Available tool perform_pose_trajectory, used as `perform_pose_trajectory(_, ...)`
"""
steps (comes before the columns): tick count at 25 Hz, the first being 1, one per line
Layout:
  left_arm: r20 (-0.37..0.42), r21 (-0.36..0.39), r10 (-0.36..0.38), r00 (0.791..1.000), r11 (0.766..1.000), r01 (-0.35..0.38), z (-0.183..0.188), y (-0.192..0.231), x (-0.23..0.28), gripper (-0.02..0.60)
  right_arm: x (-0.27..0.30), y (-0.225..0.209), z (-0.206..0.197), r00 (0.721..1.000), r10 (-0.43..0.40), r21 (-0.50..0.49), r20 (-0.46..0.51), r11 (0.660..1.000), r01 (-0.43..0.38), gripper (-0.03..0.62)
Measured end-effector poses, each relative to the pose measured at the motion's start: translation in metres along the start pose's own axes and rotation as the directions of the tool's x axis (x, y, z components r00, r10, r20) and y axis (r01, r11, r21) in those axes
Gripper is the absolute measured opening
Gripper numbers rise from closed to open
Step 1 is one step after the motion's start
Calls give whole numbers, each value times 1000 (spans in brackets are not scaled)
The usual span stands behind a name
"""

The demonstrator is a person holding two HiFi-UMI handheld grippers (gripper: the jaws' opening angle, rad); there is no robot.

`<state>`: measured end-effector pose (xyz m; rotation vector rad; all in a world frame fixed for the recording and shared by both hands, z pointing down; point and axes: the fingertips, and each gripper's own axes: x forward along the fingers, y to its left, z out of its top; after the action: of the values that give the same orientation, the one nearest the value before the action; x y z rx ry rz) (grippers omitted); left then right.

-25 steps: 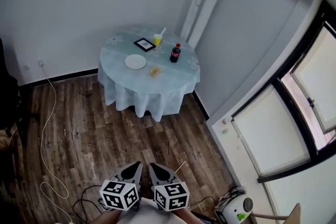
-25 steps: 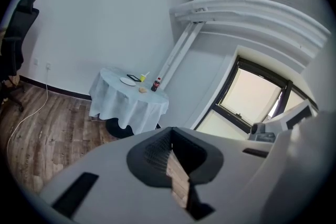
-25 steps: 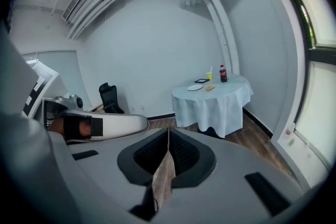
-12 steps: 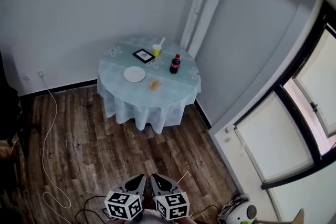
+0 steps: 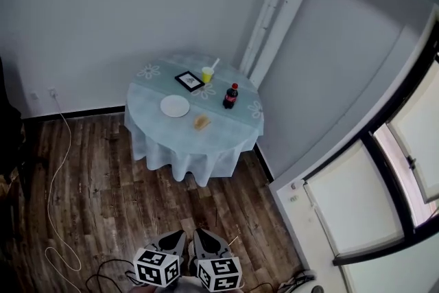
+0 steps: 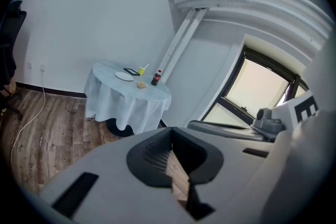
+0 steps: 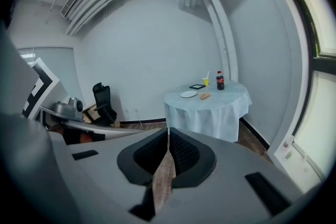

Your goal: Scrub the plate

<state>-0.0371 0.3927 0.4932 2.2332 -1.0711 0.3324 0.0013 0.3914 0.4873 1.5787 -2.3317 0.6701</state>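
Lying well beyond right tool [image 5: 199, 232]: plate [image 5: 175, 106]

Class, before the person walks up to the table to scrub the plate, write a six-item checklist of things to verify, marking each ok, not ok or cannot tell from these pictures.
1. The plate lies flat on the table: ok.
2. A tan pad lies beside the plate, apart from it: ok.
3. The left gripper and right gripper are shut and empty: ok.
4. Both grippers within reach of the plate: not ok, the wooden floor lies between.
5. The bottle stands upright, clear of the plate: ok.
6. Dirt on the plate: cannot tell, too small.
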Motion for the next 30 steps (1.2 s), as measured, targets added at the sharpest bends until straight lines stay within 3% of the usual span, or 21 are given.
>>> perform_pose_trajectory(7, 46, 28, 24, 999, 999, -26, 34, 7, 34, 9, 29, -31, 28, 1000, 13, -9, 24, 1000, -13, 36)
perform_pose_trajectory(17, 210, 18, 87, 974, 996, -93, 91, 19, 64, 9, 69, -72, 69, 995, 84, -24, 61, 996, -83, 37)
perform_pose_trajectory(25, 231, -1, 105, 967, 994, -108, 109, 10, 100, 9, 87, -108, 84, 988, 140, -13, 63, 990, -139, 37)
perform_pose_trajectory(30, 224, -70, 196, 955, 980, -185, 112, 25, 104, 9, 91, -125, 88, 988, 138, 20, 71, 990, -140, 37)
